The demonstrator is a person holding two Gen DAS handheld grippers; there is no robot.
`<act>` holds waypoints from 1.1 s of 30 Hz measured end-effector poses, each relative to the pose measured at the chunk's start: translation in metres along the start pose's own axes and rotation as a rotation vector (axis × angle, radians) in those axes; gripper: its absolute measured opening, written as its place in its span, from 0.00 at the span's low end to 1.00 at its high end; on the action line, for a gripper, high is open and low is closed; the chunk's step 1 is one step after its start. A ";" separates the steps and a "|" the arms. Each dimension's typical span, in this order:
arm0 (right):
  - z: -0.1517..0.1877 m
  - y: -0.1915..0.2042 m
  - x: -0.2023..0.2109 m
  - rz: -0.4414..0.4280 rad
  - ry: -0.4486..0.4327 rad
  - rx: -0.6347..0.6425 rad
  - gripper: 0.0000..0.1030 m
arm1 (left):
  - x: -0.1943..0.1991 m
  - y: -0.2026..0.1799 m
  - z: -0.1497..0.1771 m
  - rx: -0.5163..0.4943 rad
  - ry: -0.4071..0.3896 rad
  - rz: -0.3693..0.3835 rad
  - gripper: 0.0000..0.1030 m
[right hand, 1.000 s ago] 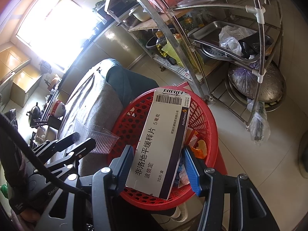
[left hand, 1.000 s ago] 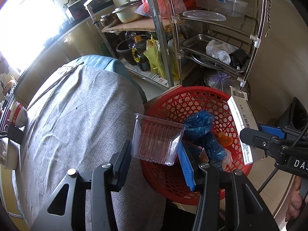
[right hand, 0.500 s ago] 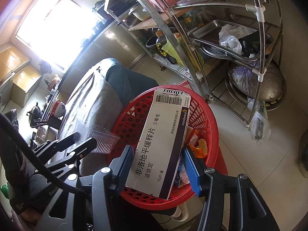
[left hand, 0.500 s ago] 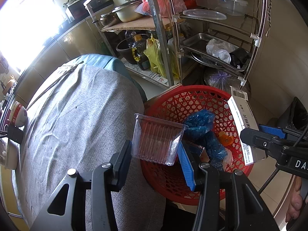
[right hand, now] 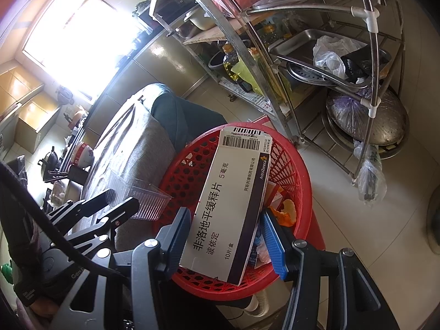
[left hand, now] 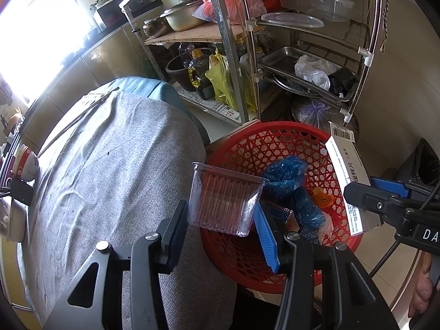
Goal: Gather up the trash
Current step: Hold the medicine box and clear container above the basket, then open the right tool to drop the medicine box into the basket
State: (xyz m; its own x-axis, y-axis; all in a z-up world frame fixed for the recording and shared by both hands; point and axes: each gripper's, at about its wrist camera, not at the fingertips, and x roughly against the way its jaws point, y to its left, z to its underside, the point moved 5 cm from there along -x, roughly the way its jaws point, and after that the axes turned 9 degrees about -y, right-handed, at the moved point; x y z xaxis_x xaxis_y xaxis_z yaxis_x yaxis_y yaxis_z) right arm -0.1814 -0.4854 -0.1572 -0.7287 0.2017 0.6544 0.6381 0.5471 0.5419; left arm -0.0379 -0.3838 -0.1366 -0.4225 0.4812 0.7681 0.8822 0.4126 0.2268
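My left gripper is shut on a clear plastic tray, held over the near left rim of a red mesh basket. My right gripper is shut on a white medicine box with a barcode, held above the same basket. From the left wrist view the box and the right gripper hang over the basket's right rim. Inside lie crumpled blue plastic and an orange scrap. The right wrist view shows the clear tray at the left.
A table under grey cloth stands left of the basket. Behind it is a metal rack with pots, oil bottles, trays and bags. Pale floor tiles spread to the right. A bowl sits at the far left.
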 end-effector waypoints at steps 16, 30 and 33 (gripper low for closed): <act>0.000 0.001 0.000 -0.006 0.000 -0.001 0.55 | 0.000 -0.001 -0.002 -0.005 0.002 -0.005 0.50; -0.002 -0.004 -0.004 -0.021 0.004 -0.081 0.62 | 0.004 0.005 -0.004 0.007 -0.009 -0.011 0.52; -0.003 -0.002 0.000 -0.016 -0.009 -0.068 0.62 | 0.009 0.010 -0.004 0.019 -0.018 -0.018 0.57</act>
State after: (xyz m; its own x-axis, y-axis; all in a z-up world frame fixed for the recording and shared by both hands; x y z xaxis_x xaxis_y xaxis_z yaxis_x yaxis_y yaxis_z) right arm -0.1822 -0.4894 -0.1568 -0.7407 0.2009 0.6411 0.6419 0.4935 0.5869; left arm -0.0320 -0.3784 -0.1253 -0.4419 0.4871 0.7533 0.8705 0.4358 0.2289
